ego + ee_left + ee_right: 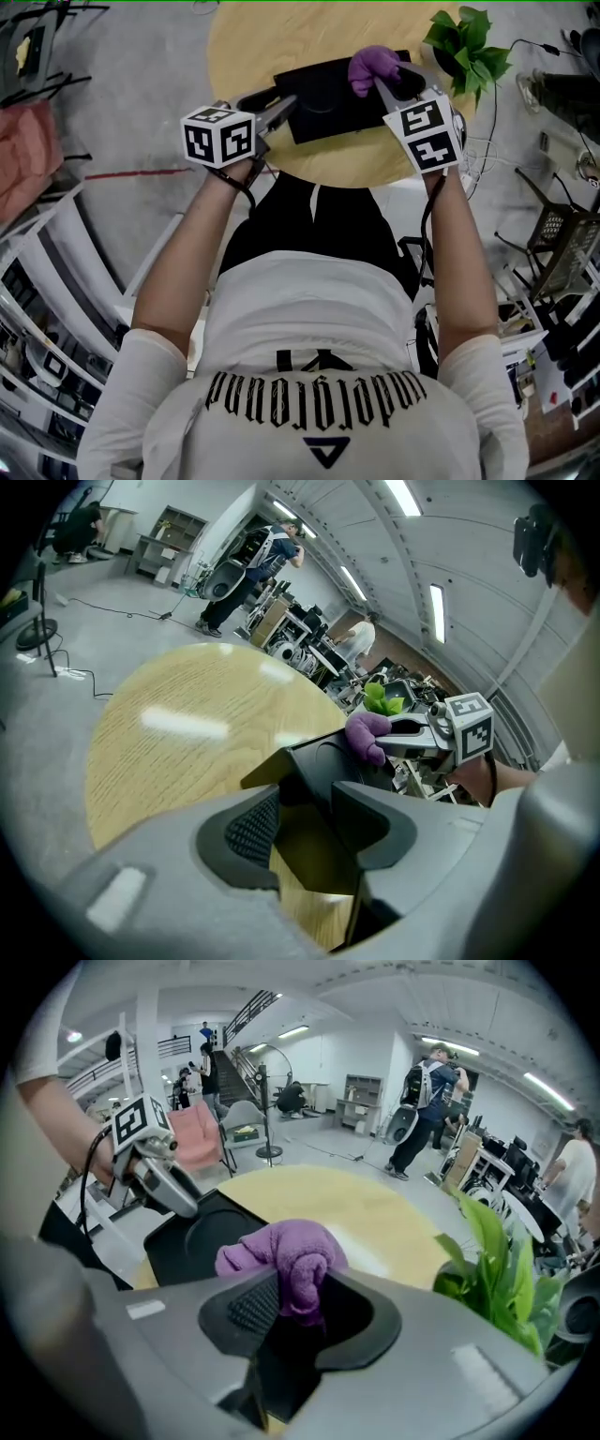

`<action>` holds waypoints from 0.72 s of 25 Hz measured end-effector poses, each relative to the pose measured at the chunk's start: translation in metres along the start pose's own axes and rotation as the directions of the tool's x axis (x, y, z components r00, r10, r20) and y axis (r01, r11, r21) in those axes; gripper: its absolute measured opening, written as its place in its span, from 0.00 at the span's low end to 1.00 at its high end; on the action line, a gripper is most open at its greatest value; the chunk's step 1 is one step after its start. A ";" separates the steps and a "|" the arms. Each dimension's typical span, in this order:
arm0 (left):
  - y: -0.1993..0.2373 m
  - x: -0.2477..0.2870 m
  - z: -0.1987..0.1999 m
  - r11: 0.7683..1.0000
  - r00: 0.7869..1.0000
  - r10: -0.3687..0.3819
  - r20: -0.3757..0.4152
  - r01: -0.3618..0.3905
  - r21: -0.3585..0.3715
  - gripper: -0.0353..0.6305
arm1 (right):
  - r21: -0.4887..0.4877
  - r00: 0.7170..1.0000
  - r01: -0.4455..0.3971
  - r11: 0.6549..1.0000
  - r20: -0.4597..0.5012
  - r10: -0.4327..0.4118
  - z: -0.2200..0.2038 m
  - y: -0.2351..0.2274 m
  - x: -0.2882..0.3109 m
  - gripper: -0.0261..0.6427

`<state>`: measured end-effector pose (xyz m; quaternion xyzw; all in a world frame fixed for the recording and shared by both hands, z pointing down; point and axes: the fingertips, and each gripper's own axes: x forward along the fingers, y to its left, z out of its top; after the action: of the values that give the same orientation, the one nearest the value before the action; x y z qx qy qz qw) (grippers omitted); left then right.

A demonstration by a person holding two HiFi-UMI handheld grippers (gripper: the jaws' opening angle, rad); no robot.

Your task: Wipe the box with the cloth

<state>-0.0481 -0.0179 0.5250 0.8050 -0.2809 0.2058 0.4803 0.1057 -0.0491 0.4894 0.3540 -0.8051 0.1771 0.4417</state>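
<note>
A flat black box lies on the round wooden table. My left gripper is at the box's left corner, and in the left gripper view that corner runs in between the jaws, which are shut on its edge. My right gripper is over the box's far right part, shut on a bunched purple cloth. In the right gripper view the cloth bulges out above the jaws, with the box below and to the left. The cloth rests on or just above the box top.
A green potted plant stands at the table's right edge, close to my right gripper. A pink chair is on the floor at the left. Shelving and cables lie around the table, and people stand far off in the hall.
</note>
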 end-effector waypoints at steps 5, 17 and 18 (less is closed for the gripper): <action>0.001 0.000 0.000 1.000 1.000 0.007 0.010 -0.007 -0.007 0.34 | 0.005 0.998 -0.065 0.998 0.023 0.065 0.002 0.042 0.001 0.20; 0.003 -0.001 0.000 1.000 1.000 -0.003 0.021 0.003 -0.007 0.34 | 0.093 0.979 -0.205 0.974 0.006 0.206 -0.035 0.163 -0.025 0.20; 0.002 -0.001 0.000 1.000 1.000 -0.006 0.019 0.006 -0.005 0.34 | 0.113 0.978 -0.209 0.971 0.002 0.211 -0.042 0.168 -0.028 0.20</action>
<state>-0.0501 -0.0188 0.5259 0.8066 -0.2836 0.1962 0.4801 0.0180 0.1029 0.4938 0.2903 -0.8245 0.2698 0.4040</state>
